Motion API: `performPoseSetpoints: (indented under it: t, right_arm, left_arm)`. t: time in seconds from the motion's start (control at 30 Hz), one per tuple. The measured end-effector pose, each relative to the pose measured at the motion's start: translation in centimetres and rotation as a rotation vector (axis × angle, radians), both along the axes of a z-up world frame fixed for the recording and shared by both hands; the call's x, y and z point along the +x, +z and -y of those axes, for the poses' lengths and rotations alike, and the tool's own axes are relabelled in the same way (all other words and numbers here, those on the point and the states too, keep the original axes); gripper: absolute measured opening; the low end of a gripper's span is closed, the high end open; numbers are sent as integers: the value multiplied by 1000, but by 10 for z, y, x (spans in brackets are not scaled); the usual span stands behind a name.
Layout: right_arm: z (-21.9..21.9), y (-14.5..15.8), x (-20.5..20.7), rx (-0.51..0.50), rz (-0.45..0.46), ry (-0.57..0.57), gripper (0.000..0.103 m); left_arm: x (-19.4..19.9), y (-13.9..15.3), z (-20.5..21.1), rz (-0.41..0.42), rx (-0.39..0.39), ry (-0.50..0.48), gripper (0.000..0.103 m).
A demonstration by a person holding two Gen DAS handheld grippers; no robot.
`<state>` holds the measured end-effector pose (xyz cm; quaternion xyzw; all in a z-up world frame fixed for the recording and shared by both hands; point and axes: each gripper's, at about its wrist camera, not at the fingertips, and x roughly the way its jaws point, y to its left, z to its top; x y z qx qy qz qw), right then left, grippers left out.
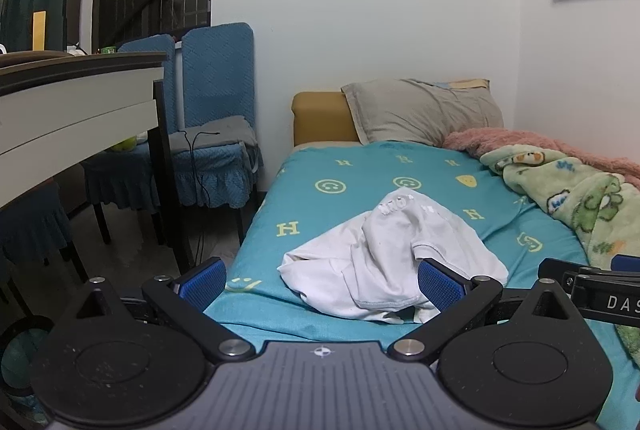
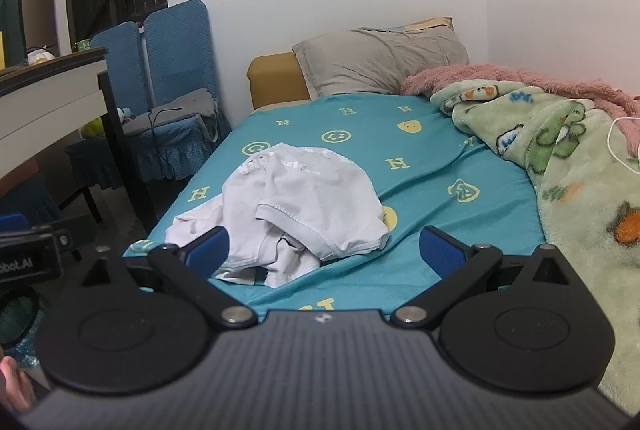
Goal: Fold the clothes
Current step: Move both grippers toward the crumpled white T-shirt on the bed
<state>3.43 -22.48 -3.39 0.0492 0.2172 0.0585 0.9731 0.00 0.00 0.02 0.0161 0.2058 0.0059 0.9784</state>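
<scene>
Both grippers hover low over the near end of the bed [image 1: 360,166], side by side. On the left gripper [image 1: 320,282] the blue pads stand wide apart with nothing between them; the right gripper [image 2: 324,250] is spread just as wide and holds nothing. Just ahead, a crumpled white shirt [image 1: 384,258] lies bunched on the teal sheet, a green blanket [image 2: 580,166] alongside.

A white T-shirt [image 1: 394,258] is lying crumpled in a loose heap on the teal patterned bed sheet [image 1: 340,206], toward the bed's near left side. A hemmed sleeve opening is facing upward at its middle, a cracked white print is showing at its far end, and folds are spilling left and near.
</scene>
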Motion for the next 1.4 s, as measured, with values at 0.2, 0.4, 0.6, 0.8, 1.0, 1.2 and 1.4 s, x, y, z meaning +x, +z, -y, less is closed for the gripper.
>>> performPoseSetpoints:
  t: [0.2, 0.4, 0.6, 0.8, 1.0, 1.2, 1.4]
  right_arm:
    - [-7, -2, -3, 12, 1, 4, 103]
    - [4, 5, -2, 12, -7, 5, 103]
    - [4, 5, -2, 7, -3, -5, 103]
    - [4, 5, -5, 4, 13, -21, 103]
    - [6, 8, -6, 15, 20, -42, 103]
    - [3, 13, -10, -51, 62, -82, 103]
    - [10, 13, -15, 3, 96, -81, 103]
  left_arm:
    - [-1, 8, 0, -1, -33, -9, 103]
    - [-7, -14, -7, 12, -20, -17, 103]
    - [-2, -16, 0, 7, -2, -10, 103]
    - [-5, -18, 1, 6, 2, -21, 103]
    - [-4, -14, 3, -18, -6, -43, 103]
    - [-4, -16, 2, -38, -22, -59, 103]
    - [-2, -16, 4, -47, -12, -55, 103]
